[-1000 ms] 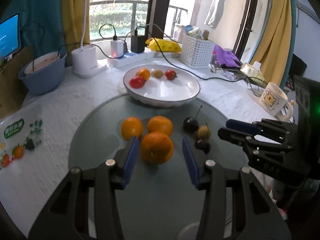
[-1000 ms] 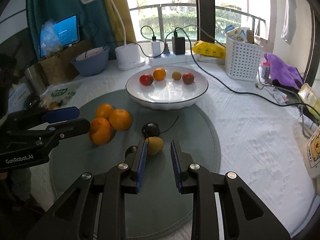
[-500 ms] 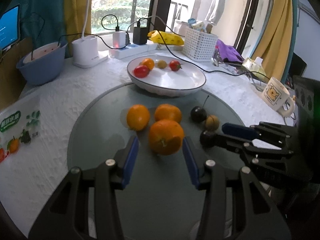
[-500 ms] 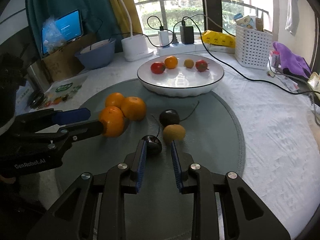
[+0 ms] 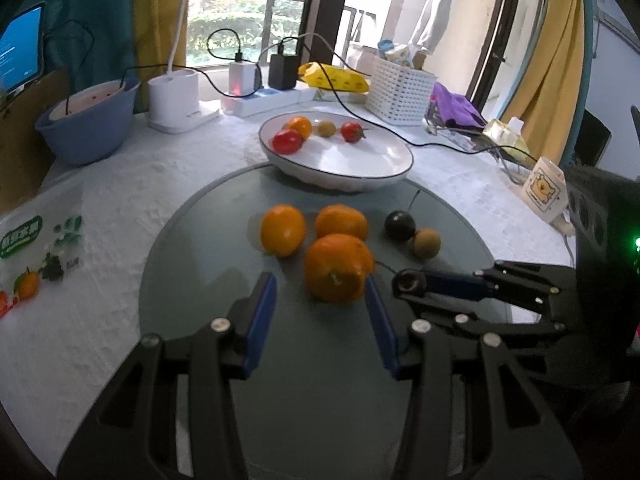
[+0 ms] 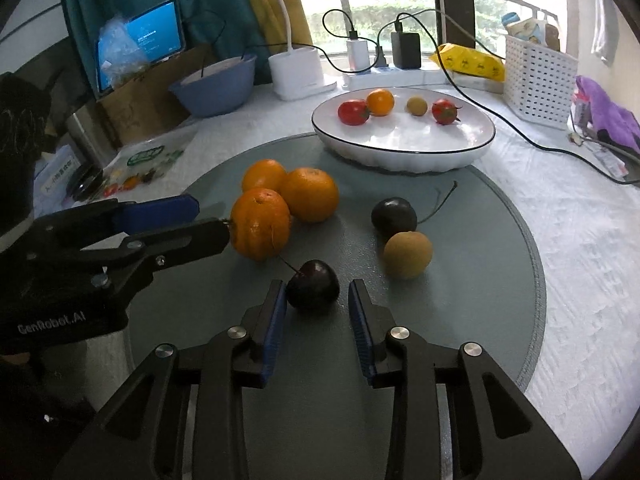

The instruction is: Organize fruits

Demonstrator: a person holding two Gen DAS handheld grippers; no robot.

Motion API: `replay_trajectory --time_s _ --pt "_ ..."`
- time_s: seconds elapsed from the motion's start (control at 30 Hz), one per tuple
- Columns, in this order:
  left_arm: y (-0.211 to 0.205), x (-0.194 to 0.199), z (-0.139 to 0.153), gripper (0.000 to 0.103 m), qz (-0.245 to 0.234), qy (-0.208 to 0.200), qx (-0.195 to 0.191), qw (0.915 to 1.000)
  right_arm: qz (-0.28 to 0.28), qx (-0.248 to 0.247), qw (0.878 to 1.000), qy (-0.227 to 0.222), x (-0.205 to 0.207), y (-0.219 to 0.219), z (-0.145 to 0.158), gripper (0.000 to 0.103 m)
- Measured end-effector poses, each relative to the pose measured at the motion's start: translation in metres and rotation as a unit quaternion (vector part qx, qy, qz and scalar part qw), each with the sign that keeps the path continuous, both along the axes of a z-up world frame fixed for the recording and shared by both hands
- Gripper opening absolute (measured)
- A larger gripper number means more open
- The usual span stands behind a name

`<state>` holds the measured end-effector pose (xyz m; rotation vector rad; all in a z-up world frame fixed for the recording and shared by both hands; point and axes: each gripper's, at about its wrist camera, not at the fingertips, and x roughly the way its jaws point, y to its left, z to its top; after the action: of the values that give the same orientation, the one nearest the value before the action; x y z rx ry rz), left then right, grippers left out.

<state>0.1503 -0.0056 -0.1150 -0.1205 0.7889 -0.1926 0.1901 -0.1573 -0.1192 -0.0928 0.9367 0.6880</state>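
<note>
Lower centre of frame — a dark cherry (image 6: pixel 313 290) lies between the right gripper (image 6: pixel 317 297)'s opening jaws, unclamped; left gripper (image 5: pixel 320 300) brackets an orange (image 5: pixel 338 267), ungripped.

Bare mat (image 6: pixel 472 280) right of the longan (image 6: pixel 407 254); oranges (image 6: pixel 308 194) crowding the left

We see a table (image 6: pixel 568 240) under a white textured cloth, with a round grey-green mat (image 6: pixel 480 280) at its centre. At the mat's twelve o'clock edge sits a white plate (image 6: pixel 400 152). Toward ten o'clock stand a blue bowl (image 6: pixel 216 88) and a white lamp base (image 6: pixel 298 70), with a power strip (image 6: pixel 392 76) behind the plate. A white basket (image 6: pixel 540 80) is at one o'clock, a printed sheet (image 6: pixel 152 156) at nine, and a mug (image 5: pixel 546 192) at three.
</note>
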Motion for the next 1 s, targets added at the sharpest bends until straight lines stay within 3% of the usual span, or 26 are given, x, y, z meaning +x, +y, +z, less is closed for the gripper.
replay_trajectory --time_s 0.1,0.7,1.0 --pt "-0.004 0.003 -0.001 0.048 -0.004 0.003 0.002 1.0 0.005 0.003 1.0 0.0 0.0 0.0 0.0 0.029" --pt "-0.024 0.026 -0.015 0.048 -0.012 0.032 0.033 0.9989 -0.019 0.015 1.0 -0.008 0.009 -0.029 0.007 0.029" --pt "-0.023 0.025 -0.014 0.045 -0.017 0.032 0.031 0.9989 -0.02 0.018 1.0 -0.012 0.01 -0.032 0.01 0.029"
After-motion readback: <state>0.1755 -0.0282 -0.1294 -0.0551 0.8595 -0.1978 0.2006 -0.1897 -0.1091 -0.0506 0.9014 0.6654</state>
